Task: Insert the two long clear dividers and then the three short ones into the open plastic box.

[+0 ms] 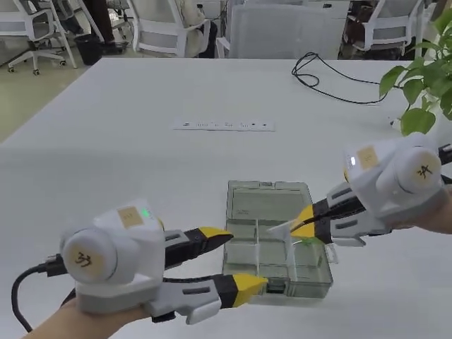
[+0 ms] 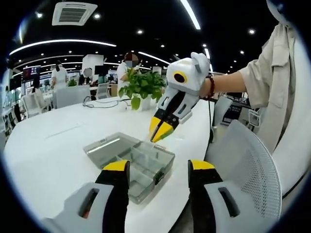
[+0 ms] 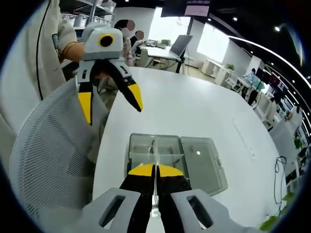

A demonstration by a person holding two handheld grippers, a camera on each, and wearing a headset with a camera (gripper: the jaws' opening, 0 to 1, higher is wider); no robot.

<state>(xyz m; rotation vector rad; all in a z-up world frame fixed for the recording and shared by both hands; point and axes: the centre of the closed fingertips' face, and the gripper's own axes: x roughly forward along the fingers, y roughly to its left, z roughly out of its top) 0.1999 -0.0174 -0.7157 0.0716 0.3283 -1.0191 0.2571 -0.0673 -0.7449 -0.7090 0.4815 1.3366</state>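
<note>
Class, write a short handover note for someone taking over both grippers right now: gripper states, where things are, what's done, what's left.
Left gripper: open, empty, beside the open box, at its near left corner.
Right gripper: shut on a clear divider, held over the box on the table.
Done: some dividers stand in the box; count unclear.
Left: seat this divider, then any remaining ones.

Open-plan office. A broad white matte surface [image 1: 141,141] spreads ahead. White mesh office chairs [image 1: 166,28] stand beyond it at 12 o'clock, with a green leafy plant [image 1: 424,78] at 2 o'clock. Long strip ceiling lights [image 2: 190,13] glow on a dark ceiling beside a square air vent [image 2: 73,12].
</note>
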